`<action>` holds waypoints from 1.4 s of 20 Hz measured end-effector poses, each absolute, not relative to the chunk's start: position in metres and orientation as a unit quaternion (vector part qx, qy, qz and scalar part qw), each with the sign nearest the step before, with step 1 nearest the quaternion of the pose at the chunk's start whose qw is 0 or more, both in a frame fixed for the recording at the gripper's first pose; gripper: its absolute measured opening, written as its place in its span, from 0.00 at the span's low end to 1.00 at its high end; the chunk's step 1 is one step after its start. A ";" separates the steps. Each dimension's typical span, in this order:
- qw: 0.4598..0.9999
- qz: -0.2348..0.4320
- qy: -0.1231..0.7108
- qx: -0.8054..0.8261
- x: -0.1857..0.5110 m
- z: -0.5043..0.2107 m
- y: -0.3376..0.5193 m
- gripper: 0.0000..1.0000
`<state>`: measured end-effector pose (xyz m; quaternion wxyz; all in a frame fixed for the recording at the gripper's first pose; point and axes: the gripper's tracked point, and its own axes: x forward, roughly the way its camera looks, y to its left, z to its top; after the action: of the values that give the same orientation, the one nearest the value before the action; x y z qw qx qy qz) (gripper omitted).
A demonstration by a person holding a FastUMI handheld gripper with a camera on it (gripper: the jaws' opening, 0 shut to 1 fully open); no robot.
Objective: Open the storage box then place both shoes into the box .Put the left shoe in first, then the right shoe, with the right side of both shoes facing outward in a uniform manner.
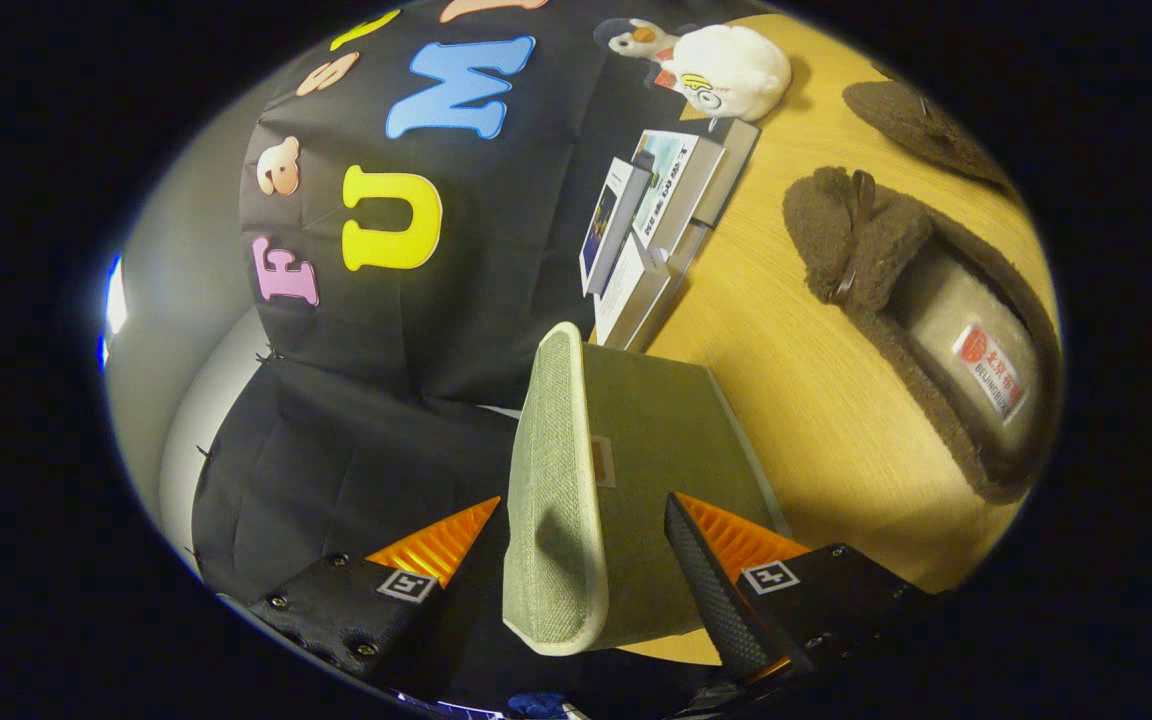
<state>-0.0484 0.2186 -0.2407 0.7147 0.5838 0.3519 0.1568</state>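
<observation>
A grey-green fabric lid of the storage box stands on edge between my fingers, its thick woven rim turned toward me. My gripper is shut on that rim, one finger on the outer side and the other against the lid's inner face. Beyond the lid, on the wooden table, lies a brown fuzzy slipper with a pale insole and a red label. A second brown slipper lies farther off, only partly seen. The lid hides the body of the box.
A stack of books and booklets stands at the table's edge by the black cloth wall. A white plush toy sits beyond the books. Bare wood lies between the lid and the near slipper.
</observation>
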 end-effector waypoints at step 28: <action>0.751 0.250 0.355 0.497 -0.022 -0.112 0.255 0.01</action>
<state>-0.0220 0.2546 -0.1123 0.7511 0.4969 0.3555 0.2501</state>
